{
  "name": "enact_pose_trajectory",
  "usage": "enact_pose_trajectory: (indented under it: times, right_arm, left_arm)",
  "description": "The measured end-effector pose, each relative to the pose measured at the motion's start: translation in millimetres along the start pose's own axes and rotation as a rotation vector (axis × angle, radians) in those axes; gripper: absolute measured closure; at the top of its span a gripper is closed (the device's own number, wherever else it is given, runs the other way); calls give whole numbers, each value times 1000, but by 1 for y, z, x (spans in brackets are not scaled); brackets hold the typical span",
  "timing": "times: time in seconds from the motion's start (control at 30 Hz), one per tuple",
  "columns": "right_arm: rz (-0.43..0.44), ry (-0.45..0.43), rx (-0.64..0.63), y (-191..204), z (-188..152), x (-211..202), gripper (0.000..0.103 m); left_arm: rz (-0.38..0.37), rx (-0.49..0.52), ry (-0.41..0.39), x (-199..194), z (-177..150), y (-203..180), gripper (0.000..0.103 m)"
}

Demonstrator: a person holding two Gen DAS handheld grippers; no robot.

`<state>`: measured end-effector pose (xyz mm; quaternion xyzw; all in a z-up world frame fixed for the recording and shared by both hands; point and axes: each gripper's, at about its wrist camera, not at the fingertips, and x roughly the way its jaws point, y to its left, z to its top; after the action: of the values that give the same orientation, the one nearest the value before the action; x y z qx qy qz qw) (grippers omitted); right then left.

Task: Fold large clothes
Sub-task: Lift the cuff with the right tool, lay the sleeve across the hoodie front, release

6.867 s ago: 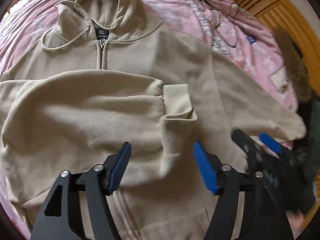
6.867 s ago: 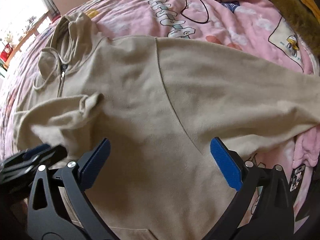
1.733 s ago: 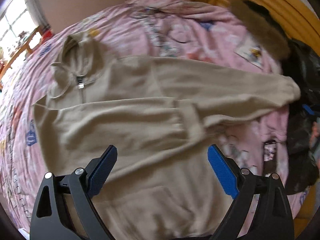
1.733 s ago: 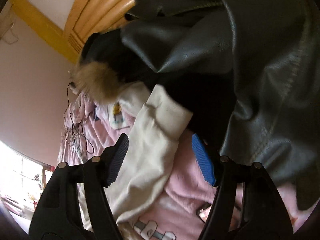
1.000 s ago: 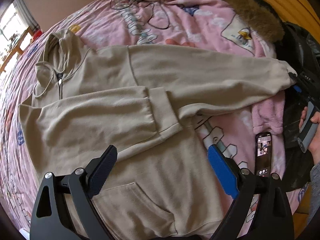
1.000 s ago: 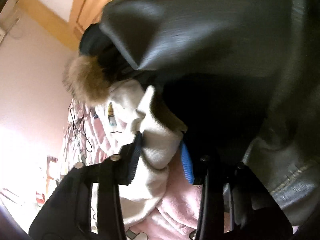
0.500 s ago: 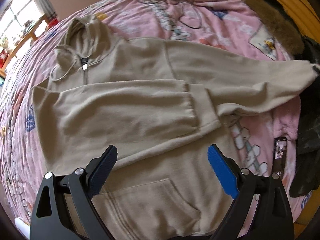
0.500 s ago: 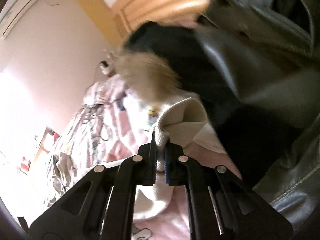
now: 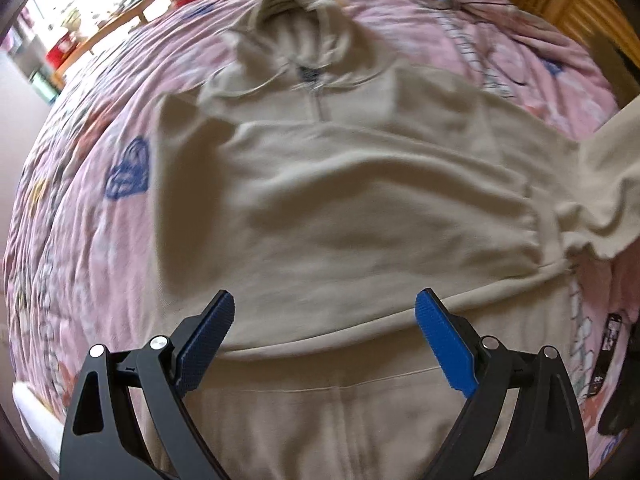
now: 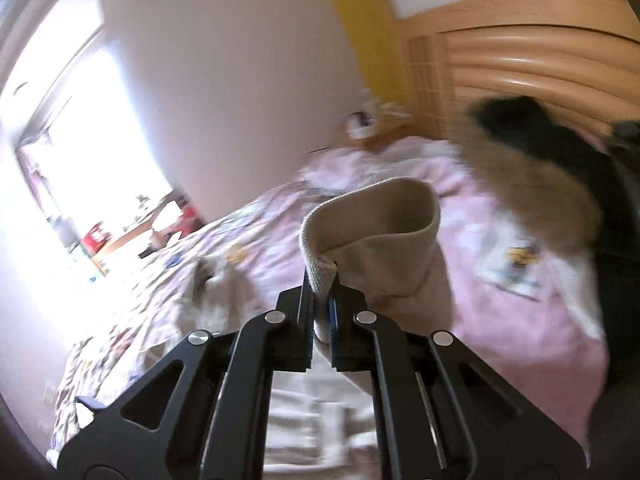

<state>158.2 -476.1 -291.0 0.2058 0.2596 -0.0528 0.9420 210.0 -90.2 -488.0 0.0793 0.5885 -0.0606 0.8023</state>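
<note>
A beige hoodie (image 9: pixel 340 208) lies spread face up on the pink bedspread (image 9: pixel 80 184), hood at the far end. One sleeve is folded across its chest. The other sleeve (image 9: pixel 612 168) rises off the bed at the right edge of the left wrist view. My left gripper (image 9: pixel 324 316) hovers open above the hoodie's lower body, nothing between its blue pads. My right gripper (image 10: pixel 322 284) is shut on the ribbed cuff (image 10: pixel 372 224) of that lifted sleeve, held up over the bed.
A black leather jacket with a fur-trimmed collar (image 10: pixel 532 184) lies at the bed's right side by the wooden headboard (image 10: pixel 520 48). A phone (image 9: pixel 606 336) rests on the bedspread at the right. Black cables (image 9: pixel 472 4) lie near the far end. A bright window (image 10: pixel 80 160) is at the left.
My right gripper closed on the sleeve cuff beside the black jacket, then lifted it up and over the bed. The left gripper slid left over the hoodie, staying open.
</note>
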Motion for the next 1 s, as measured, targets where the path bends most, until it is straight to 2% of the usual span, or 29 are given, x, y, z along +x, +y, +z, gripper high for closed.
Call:
enact_pose_trajectory:
  times: [0.2,0.3,0.57,0.7,1.0]
  right_arm:
    - [118,53,-73,96,-16,40,98]
    - [176,103,-105,140,-35,66,98]
    - [324,279,-163,248,-126,128,98]
    - [359,376,-204,288,-169,149,98]
    - [376,557,-275,329,-248,190,98]
  left_arm:
    - [29,-56,28,15,-22,48,14]
    - [34,-98,47,23,-32,71,14]
    - [25,-234,103,50,-54,131,14]
    - [25,-277,121,57,-66,153,14]
    - [22,-358,189,87,-98,187,14]
